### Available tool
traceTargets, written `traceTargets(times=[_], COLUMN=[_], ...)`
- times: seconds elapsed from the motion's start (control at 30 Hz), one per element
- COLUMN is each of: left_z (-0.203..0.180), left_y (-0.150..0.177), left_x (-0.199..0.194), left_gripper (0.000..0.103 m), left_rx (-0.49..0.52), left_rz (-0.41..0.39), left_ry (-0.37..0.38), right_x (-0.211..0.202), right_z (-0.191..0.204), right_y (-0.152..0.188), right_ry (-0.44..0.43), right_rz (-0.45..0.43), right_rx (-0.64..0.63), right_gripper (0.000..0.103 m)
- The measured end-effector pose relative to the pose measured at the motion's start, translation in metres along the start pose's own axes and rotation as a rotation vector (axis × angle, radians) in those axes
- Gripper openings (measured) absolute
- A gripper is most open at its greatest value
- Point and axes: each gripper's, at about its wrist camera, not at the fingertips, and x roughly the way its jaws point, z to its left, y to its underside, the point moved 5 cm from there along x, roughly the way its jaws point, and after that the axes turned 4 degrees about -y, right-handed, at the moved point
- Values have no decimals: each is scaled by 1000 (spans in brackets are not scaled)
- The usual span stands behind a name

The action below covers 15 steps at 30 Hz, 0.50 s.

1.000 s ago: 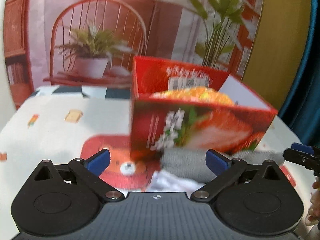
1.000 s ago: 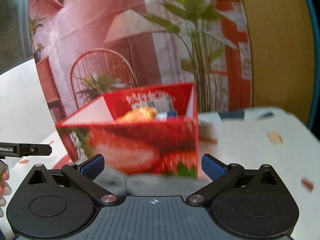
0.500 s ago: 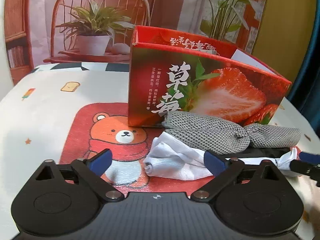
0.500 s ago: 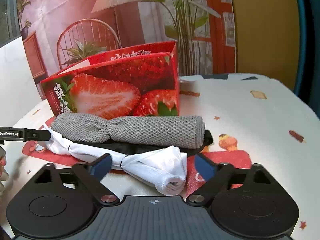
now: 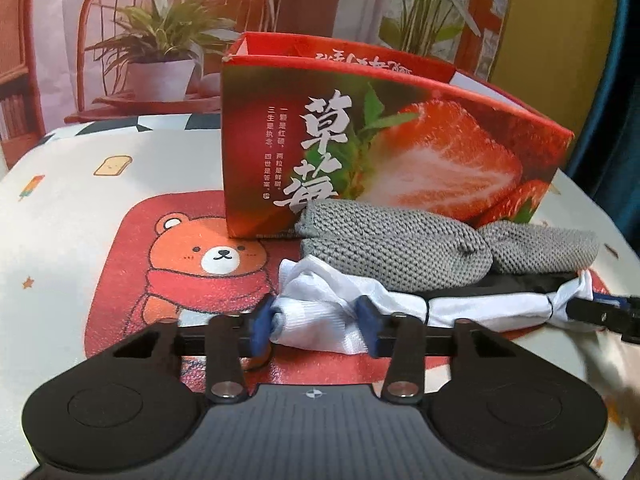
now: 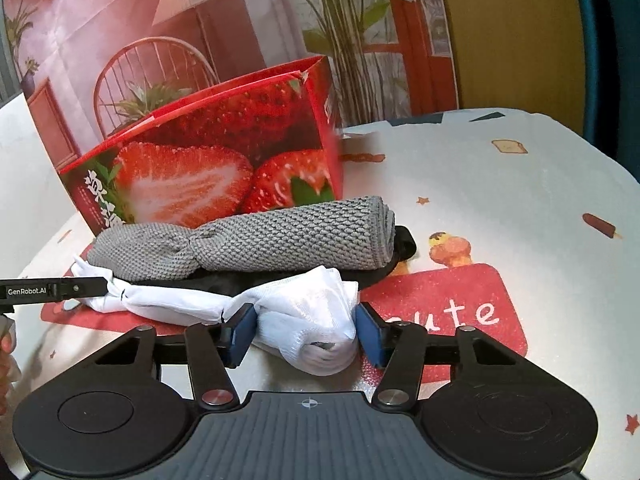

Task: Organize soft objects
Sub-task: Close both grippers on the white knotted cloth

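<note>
A rolled white cloth (image 5: 344, 312) lies on the table in front of a rolled grey knit cloth (image 5: 392, 244) and a black cloth (image 5: 500, 282). My left gripper (image 5: 316, 330) is shut on the left end of the white cloth. In the right wrist view my right gripper (image 6: 306, 334) is shut on the other end of the white cloth (image 6: 316, 320). The grey roll (image 6: 256, 240) and the black cloth (image 6: 404, 240) lie just behind it. A red strawberry box (image 5: 360, 140) stands open behind the cloths.
The table carries a printed cover with a red bear mat (image 5: 180, 256). The strawberry box (image 6: 224, 160) stands close behind the rolls. The left gripper's finger (image 6: 56, 290) shows at the left of the right wrist view. A backdrop of plants and a chair stands behind the table.
Both grippers came down from box height to the table and closed their fingers on the two ends of the white cloth.
</note>
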Motion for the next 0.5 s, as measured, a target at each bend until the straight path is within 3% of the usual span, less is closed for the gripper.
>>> traceTargets(times=[0.17, 0.5], left_z=[0, -3], left_y=[4, 21], left_x=[-7, -32], left_gripper=[24, 21], left_rx=[14, 16], left_rz=[-5, 7], left_ry=[4, -51], right_x=[1, -1], right_z=[2, 13], right_y=[1, 5], right_ry=[-9, -53], right_rz=[3, 10], right_rx=[-13, -52], right_gripper=[41, 25])
